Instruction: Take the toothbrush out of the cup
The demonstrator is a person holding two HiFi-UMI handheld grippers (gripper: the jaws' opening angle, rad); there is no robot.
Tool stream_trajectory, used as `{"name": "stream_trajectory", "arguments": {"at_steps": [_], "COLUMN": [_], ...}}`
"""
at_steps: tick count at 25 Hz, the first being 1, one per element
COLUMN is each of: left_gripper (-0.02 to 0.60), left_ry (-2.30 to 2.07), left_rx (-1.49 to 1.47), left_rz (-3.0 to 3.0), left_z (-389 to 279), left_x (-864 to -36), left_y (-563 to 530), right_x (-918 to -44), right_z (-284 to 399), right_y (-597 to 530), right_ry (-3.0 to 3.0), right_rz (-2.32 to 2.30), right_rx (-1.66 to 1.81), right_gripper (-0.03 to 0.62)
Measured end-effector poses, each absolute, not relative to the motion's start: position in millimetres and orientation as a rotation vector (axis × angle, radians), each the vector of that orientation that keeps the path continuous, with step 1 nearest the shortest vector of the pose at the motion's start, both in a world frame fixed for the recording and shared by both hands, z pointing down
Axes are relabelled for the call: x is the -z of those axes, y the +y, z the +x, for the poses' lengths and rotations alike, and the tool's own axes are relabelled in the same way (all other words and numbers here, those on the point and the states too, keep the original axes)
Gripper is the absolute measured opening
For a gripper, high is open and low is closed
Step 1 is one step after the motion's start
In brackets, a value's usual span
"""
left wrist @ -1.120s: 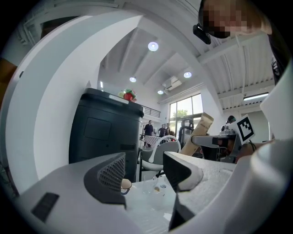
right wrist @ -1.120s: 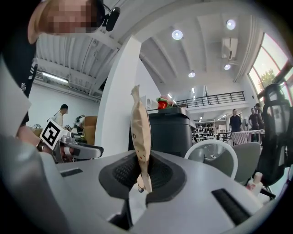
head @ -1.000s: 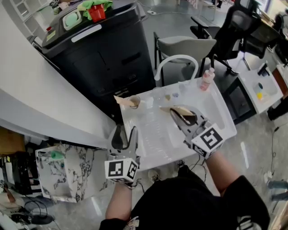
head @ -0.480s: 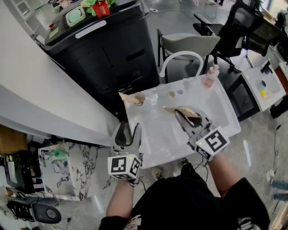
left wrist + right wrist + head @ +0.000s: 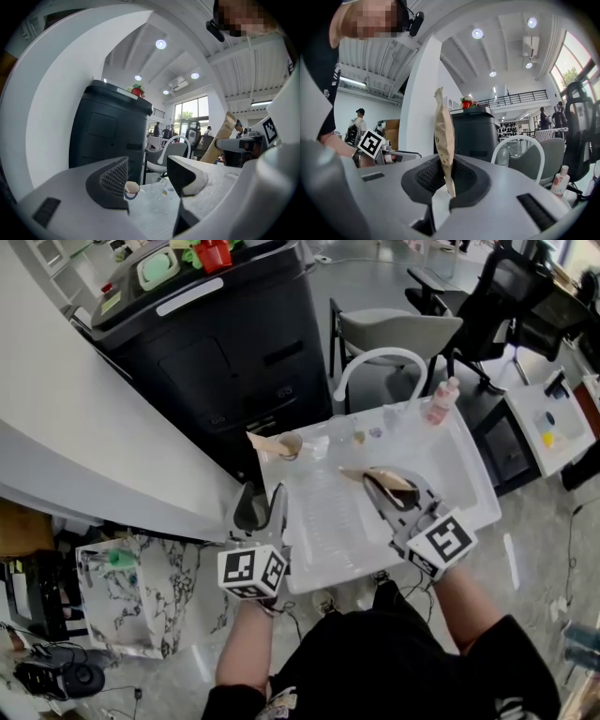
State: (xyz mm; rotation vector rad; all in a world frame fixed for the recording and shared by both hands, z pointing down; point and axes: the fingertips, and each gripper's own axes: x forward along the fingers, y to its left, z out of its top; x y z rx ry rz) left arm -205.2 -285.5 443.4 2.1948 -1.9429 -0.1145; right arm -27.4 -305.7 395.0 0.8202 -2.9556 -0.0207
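A small cup (image 5: 287,445) stands at the far left corner of the white tray table (image 5: 441,474). A tan paper-like item (image 5: 262,442) leans out of it to the left. My left gripper (image 5: 263,507) is open and empty at the table's near left edge, short of the cup (image 5: 132,189), which shows between its jaws. My right gripper (image 5: 373,482) is shut on a flat brown paper packet (image 5: 380,472) over the middle of the table. In the right gripper view the packet (image 5: 443,136) stands upright between the jaws of that gripper (image 5: 446,183).
A tall black bin (image 5: 216,352) stands behind the table and a grey chair (image 5: 398,334) at the back. A pink-capped bottle (image 5: 442,401) and small clear glasses (image 5: 361,437) sit along the table's far edge. A marble-patterned box (image 5: 131,596) is on the floor to the left.
My left gripper has moved a little forward, toward the cup. The right gripper holds the packet in the same place.
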Motion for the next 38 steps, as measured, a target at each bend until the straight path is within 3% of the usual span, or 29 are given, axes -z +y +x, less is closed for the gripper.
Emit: {"name": "stream_trajectory", "arguments": {"at_steps": [38], "left_gripper": [0.238], "left_ry": [-1.897], "left_rx": [0.127], "left_rz": [1.737], "left_z": [-271.0], "left_x": [-606.5], "left_y": [-442.8], "right_x": [-456.8], "right_z": [5.8], "right_y": [-384.9], "right_ry": [-2.769], "right_rz": [0.854], "right_rx": [-0.187], "right_gripper": [0.028]}}
